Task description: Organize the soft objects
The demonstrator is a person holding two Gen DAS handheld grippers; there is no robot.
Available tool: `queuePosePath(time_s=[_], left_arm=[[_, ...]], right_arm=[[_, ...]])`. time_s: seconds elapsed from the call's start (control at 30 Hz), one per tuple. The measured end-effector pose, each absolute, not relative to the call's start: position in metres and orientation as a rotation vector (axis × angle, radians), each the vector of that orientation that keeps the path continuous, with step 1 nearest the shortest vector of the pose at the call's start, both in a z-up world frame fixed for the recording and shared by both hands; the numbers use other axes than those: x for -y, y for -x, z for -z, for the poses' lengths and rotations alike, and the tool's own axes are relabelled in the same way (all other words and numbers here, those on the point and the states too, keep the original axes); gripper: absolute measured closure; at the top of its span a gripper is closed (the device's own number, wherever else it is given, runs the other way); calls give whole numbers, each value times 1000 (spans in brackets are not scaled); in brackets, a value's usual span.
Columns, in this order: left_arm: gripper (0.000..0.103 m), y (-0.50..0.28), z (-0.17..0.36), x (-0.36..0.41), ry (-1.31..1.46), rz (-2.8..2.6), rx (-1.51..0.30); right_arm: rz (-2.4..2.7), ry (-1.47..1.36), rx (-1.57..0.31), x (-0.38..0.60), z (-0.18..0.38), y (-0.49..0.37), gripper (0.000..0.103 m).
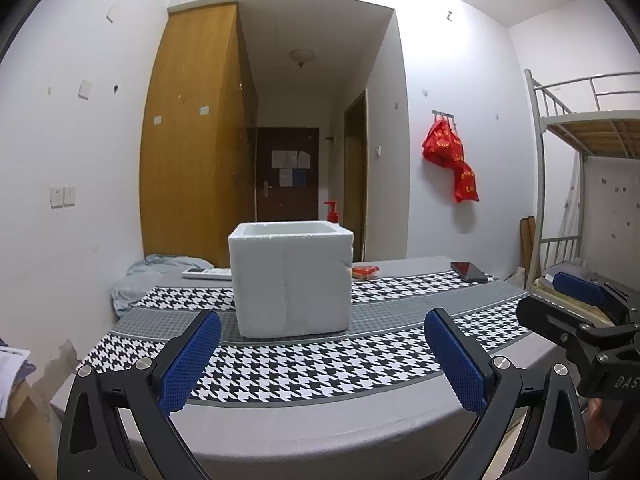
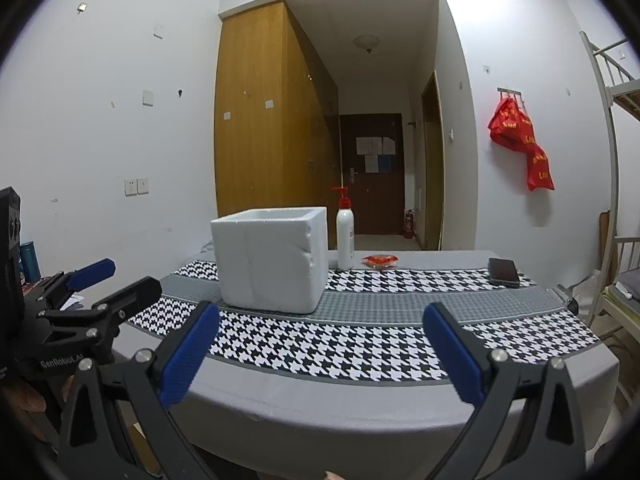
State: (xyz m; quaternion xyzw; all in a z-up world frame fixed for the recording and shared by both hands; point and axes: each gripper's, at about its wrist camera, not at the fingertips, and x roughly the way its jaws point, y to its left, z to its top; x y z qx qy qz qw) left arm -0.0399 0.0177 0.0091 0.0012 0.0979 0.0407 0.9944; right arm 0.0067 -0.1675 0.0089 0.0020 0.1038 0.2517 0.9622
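- Two hand-held grippers hover at the near edge of a table (image 2: 320,404) laid with a houndstooth cloth (image 2: 320,352); the left gripper (image 1: 320,364) and the right gripper (image 2: 320,356) both have their jaws spread wide, holding nothing.
- A white foam box (image 1: 292,280) stands open-topped at the middle of the table, left of centre in the right wrist view, and looks the likely bin for sorting.
- A small red packet (image 2: 380,261) lies at the far side, just right of the box; by its crinkled look it is probably light and yielding, best pinched gently across its middle. What it is cannot be made out.
- A pale blue cloth bundle (image 1: 160,276) sits at the far left corner, limp and easily bunched; gathering a fold near its top would likely lift it cleanly.
- A pump bottle (image 2: 345,236) stands just beside the box's far right corner, largely hidden behind it in the left wrist view.
- A dark phone (image 2: 503,272) lies far right; a white remote (image 1: 206,273) lies far left.
- The box's inside is hidden from both cameras, so its contents cannot be told.
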Motion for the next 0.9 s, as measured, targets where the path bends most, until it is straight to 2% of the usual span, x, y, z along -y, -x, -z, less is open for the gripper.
queuePosePath(time_s=[0.9], left_arm=[[1, 42, -6, -15, -9, -81, -206]], right_arm=[[-506, 0, -215, 169, -10, -9, 0]])
